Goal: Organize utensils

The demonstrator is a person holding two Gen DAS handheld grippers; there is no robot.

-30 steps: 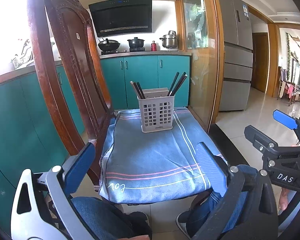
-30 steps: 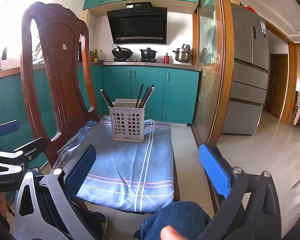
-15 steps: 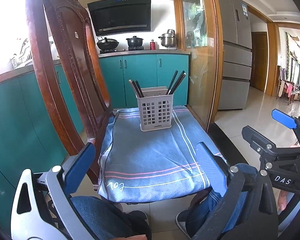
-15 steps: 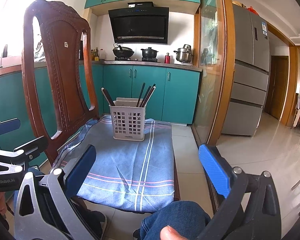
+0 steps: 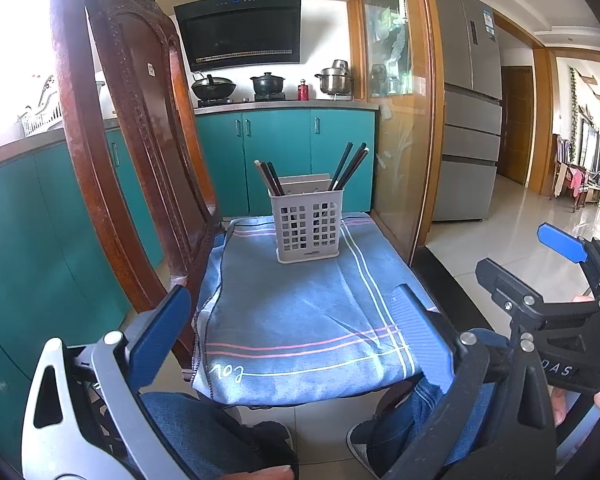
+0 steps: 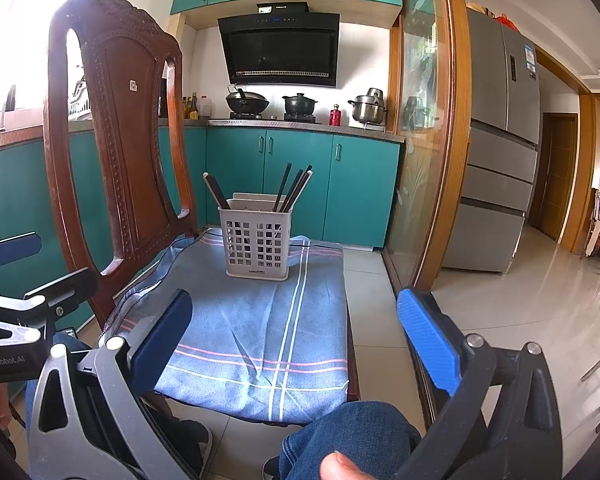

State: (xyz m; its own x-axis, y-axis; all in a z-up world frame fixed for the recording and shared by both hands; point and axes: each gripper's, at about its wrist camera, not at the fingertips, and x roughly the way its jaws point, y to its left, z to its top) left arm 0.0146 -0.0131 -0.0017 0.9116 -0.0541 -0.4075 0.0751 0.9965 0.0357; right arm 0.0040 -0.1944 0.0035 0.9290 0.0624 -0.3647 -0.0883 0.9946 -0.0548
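A white perforated utensil basket [image 5: 307, 226] stands upright at the far end of a blue striped cloth [image 5: 300, 320] on a chair seat; it also shows in the right wrist view [image 6: 256, 246]. Several dark chopsticks [image 5: 348, 166] lean out of its two ends, also seen in the right wrist view [image 6: 294, 188]. My left gripper [image 5: 296, 320] is open and empty, held back at the cloth's near edge. My right gripper [image 6: 296, 328] is open and empty, to the right of the left one, also at the near edge.
The carved wooden chair back [image 5: 132, 152] rises on the left of the seat. Teal cabinets [image 5: 284, 152] with a stove and pots lie behind. A glass door [image 5: 396, 120] and a fridge [image 5: 468, 120] are right. My knees [image 6: 352, 436] are below.
Both views have drifted very slightly; the basket sits a touch lower and nearer in frame. Both grippers stay open and empty.
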